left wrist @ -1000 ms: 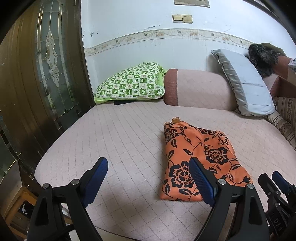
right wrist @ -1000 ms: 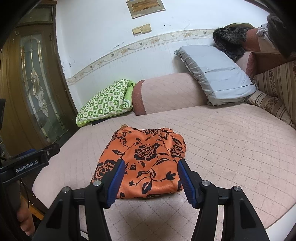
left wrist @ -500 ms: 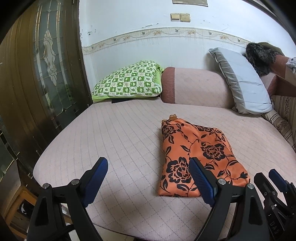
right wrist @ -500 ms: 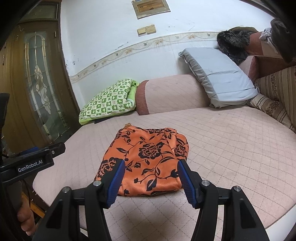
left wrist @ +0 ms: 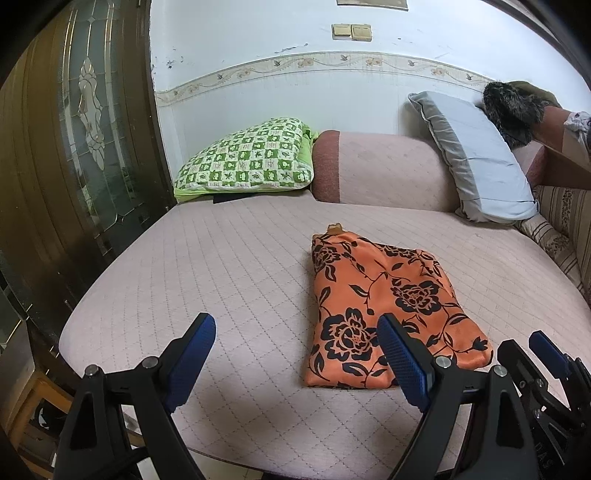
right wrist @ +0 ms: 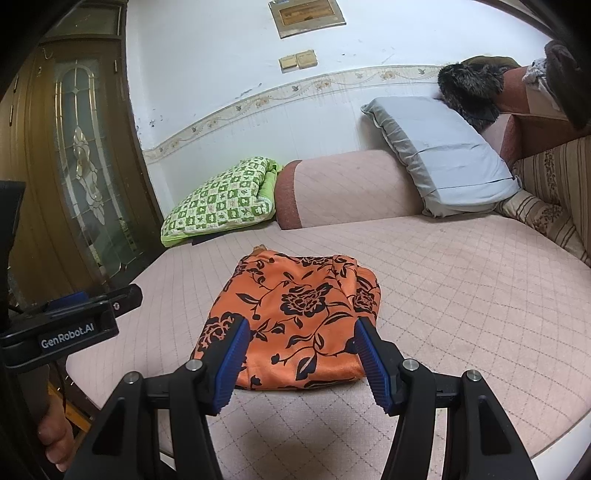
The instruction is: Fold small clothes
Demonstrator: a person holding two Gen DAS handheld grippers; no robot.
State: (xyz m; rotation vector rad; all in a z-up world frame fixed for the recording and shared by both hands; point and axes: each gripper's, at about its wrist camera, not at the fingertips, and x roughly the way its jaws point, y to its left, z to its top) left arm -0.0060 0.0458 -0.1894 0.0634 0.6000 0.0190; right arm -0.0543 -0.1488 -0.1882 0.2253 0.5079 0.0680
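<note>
orange floral garment [left wrist: 384, 314] lies folded into a compact rectangle on the pink quilted cushion [left wrist: 229, 273], toward its front edge, one short end facing the grippers. black flower print across the top face; a small tan tab pokes out at the far end. left gripper [left wrist: 295, 354] hangs above the front of the cushion, blue fingers [left wrist: 192, 354] spread wide, nothing between them; its right finger overlaps the garment's near corner in that view, contact cannot be told. right gripper [right wrist: 301, 354] sits just short of the garment's near edge, fingers parted to roughly the garment's width, not pressing on the cloth, empty. in the right wrist view the left gripper's body shows at the left edge with a hand [right wrist: 55, 439] beneath it. at the back: green checked pillow [left wrist: 247, 158] by the wall, pink bolster [left wrist: 384, 170] beside it, grey pillow [left wrist: 476, 158] leaning to the right, a dark furry item [left wrist: 513, 103] above that. wooden door with leaded glass [left wrist: 85, 122] on the left; two beige wall switches [left wrist: 351, 31] above.
</note>
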